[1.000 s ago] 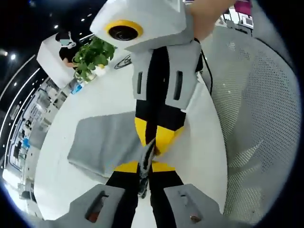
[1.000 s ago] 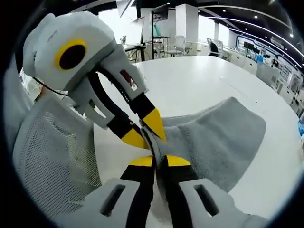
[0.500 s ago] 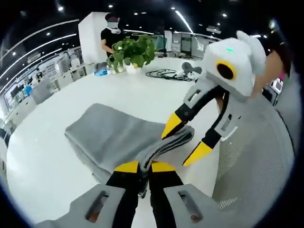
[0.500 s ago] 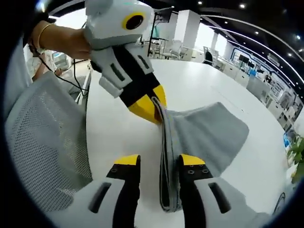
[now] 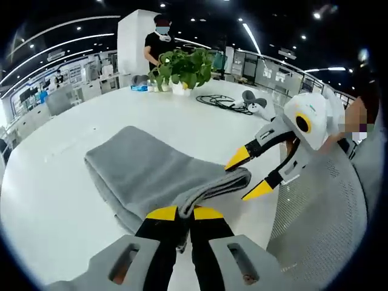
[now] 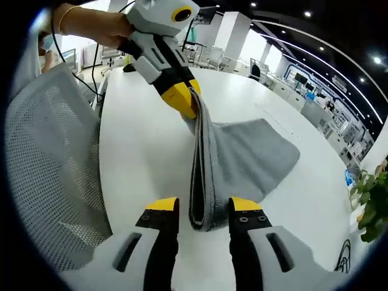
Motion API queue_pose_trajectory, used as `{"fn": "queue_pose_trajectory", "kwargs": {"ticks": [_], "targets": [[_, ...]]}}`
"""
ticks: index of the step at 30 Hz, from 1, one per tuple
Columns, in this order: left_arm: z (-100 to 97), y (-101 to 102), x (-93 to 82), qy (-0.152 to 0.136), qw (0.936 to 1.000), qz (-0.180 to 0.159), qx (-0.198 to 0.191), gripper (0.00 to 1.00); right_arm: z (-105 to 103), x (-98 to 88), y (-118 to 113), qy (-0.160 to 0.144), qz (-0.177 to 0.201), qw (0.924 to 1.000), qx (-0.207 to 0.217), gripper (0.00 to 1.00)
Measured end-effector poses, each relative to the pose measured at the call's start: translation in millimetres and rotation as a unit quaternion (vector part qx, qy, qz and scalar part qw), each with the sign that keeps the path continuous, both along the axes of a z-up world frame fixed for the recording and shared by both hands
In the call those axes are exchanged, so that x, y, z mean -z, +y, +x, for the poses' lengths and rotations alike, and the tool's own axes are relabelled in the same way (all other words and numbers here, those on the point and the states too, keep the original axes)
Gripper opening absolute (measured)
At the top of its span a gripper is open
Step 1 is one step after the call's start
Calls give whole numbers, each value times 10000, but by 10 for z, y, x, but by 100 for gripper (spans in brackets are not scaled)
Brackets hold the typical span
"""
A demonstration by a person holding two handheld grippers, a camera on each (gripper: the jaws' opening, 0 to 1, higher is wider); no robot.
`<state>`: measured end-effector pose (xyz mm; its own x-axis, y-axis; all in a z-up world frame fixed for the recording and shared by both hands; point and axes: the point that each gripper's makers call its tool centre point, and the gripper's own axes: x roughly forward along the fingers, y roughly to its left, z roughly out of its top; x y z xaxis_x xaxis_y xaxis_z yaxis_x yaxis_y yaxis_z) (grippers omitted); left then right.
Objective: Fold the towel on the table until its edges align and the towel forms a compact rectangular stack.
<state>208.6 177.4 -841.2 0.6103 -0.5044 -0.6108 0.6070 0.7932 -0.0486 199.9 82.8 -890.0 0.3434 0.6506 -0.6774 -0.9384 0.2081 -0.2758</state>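
Left gripper (image 5: 185, 213) clamped on towel (image 5: 154, 176) corner, pinched edge partly hidden, right gripper (image 6: 200, 206) spread wide around the towel's fold

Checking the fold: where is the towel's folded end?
In the right gripper view the towel has its folded end between the open right tool, the far corner pinched by the left tool.

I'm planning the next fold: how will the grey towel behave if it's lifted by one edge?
Probably floppy: the grey towel sags between the left hand-held gripper and the white table. Likely light, since a corner pinch holds it. Its layers may slide apart.
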Motion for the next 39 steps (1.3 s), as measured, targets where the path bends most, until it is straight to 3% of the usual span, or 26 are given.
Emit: {"fn": "queue_pose_trajectory", "kwargs": {"ticks": [12, 15, 18, 28, 30, 39], "targets": [[-40, 7, 39, 11, 9999, -123, -37, 7, 3, -23, -22, -147, -49, 9998, -158, 15], [-39, 5, 28, -18, 10000, -77, -23, 7, 0, -59, -20, -35, 68, 9999, -102, 7], [-40, 4, 9, -68, 10000, -11, 8, 7, 12, -114, -38, -6, 91, 9999, -103, 6], [-51, 23, -124, -253, 9996, 102, 86, 7, 87, -380, -59, 524, 670, 9961, 245, 4], [-55, 21, -188, -262, 9996, 5, 55, 7, 91, -433, -73, 524, 670, 9961, 239, 4], [-150, 29, -435, -566, 9981, 167, 190, 7, 28, -694, -58, 532, 804, 9953, 58, 4]]}}
